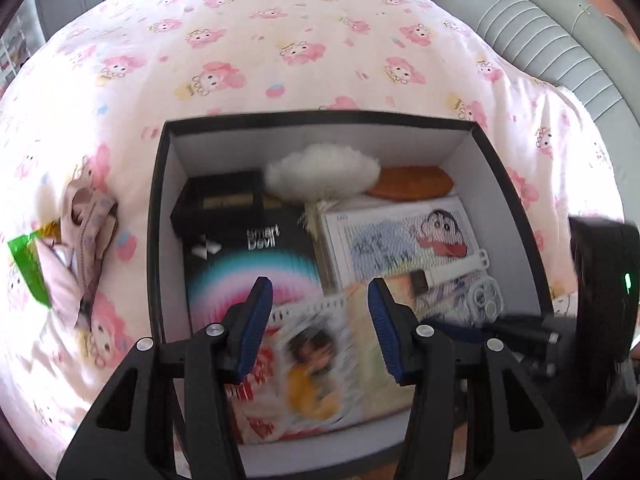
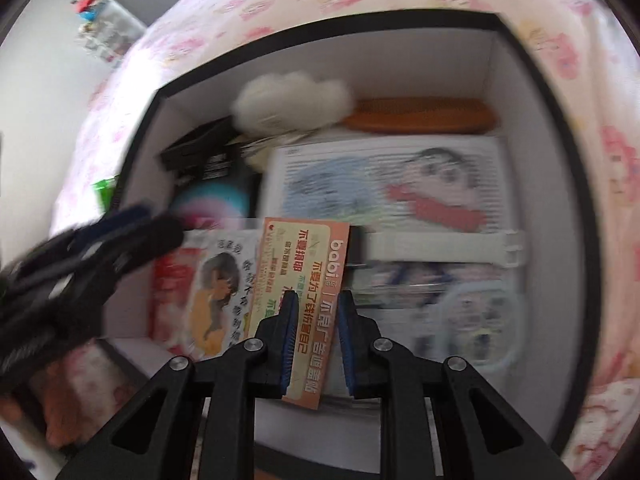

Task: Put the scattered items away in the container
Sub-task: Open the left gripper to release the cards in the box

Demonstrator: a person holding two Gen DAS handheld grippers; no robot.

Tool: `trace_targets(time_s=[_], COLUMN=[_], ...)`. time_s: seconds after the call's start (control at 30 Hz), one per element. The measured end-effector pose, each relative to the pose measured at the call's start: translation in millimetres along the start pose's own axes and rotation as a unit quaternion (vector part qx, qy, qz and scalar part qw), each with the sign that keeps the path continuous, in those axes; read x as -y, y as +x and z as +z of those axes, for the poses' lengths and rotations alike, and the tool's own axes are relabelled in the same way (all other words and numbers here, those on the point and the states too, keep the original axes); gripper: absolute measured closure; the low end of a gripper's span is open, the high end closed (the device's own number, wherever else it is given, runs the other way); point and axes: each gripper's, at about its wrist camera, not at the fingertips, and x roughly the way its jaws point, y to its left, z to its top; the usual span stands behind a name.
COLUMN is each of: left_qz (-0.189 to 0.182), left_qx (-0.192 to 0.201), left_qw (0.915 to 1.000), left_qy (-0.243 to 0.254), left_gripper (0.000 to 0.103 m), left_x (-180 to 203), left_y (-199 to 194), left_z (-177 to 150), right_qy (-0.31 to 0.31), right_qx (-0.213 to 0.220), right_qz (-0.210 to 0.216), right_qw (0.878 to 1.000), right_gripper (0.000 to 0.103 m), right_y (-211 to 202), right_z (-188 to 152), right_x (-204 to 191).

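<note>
Right gripper [image 2: 316, 344] clamped on lower end of flat orange printed card packet [image 2: 302, 300], held over near part of black white-lined box [image 2: 532, 128]. Light, thin, probably bendy; edge pinch suits. Left gripper [image 1: 320, 320] apart, empty.

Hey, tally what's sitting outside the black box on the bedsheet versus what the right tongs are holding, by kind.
Pink strap bundle on the bedsheet, left of the black box: 1
Green packet on the bedsheet: 1
Orange card gripped in the right tongs: 1
Total: 3
</note>
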Motion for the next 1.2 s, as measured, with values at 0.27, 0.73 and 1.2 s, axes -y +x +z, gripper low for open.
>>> trace_targets(time_s=[0.27,0.73,1.2], left_qz=[-0.121,-0.129,-0.147], left_qx=[-0.037,-0.108,-0.112], left_qw=[0.9919,0.9857,0.9827], left_qy=[0.013,-0.003,0.005], left_gripper=[0.053,0.052,0.051], left_x=[2,3,7], left_y=[19,42,45], left_z=[-14,-17,-11], right_qy=[0.034,0.035,0.027], right_qx=[0.07,0.066,0.068], right_qz=[-0.041,-0.043,-0.104], right_qw=[0.996,0.996,0.992], right_gripper=[0.086,0.086,0.086], right_y=[-41,-40,-29], right_z=[-16,-21,-7], right_x=[18,16,17])
